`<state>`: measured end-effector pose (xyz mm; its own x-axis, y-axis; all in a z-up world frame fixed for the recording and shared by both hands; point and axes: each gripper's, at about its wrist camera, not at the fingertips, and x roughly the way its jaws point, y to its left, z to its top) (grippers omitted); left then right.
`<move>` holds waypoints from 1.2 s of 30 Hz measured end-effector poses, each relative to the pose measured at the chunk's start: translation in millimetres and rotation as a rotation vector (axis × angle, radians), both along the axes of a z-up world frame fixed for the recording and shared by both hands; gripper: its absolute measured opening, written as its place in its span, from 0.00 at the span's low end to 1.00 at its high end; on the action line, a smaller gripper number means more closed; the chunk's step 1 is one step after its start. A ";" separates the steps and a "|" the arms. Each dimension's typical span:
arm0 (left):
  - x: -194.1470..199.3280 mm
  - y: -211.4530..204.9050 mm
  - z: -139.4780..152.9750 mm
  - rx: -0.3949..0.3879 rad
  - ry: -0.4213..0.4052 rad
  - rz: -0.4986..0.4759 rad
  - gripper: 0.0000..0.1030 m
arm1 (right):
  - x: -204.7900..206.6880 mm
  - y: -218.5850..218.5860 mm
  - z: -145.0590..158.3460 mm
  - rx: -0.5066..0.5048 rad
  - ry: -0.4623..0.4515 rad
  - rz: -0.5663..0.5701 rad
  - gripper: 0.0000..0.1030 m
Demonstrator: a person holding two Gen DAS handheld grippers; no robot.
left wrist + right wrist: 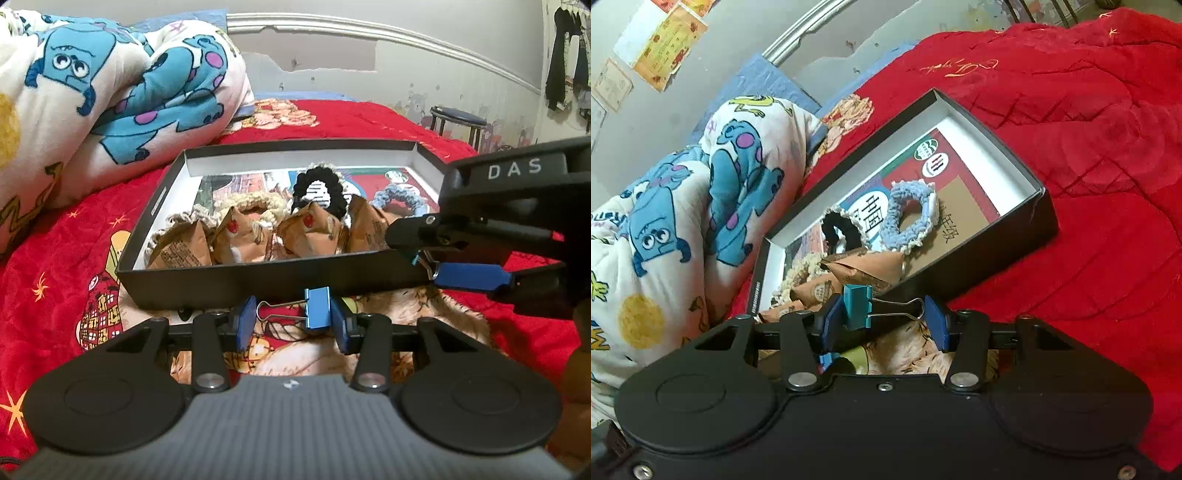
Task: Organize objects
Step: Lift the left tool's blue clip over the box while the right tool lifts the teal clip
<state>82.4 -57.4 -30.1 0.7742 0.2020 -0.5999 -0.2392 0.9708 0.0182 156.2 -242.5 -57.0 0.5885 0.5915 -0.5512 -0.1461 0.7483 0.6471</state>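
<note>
Both wrist views close, angled down; share black box [258,275] [979,273].

bed: red blanket [62,236] with gold stars and cartoon pictures | on it, middle: flat black box [258,275] with white inside walls | on it, left: puffy white quilt [110,96] with blue monsters, bunched up near the box | far end: blue sheet [764,74] by the wall
</note>
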 end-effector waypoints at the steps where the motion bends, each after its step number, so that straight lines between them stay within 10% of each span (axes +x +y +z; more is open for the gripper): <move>1: -0.5 0.0 1.5 -0.007 -0.006 -0.001 0.46 | -0.5 0.2 0.5 0.001 -0.003 -0.002 0.46; 11: -9.1 15.0 27.6 -0.115 -0.153 -0.016 0.46 | -4.6 -5.3 6.5 0.034 -0.030 -0.035 0.46; 36: -15.1 33.3 43.0 -0.071 -0.316 0.012 0.46 | -10.2 -10.4 29.2 0.073 -0.202 -0.060 0.46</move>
<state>67.4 -24.1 12.8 0.9222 0.1783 -0.3432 -0.2336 0.9640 -0.1267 146.0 -252.9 -27.8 0.7178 0.5866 -0.3751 -0.2354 0.7114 0.6622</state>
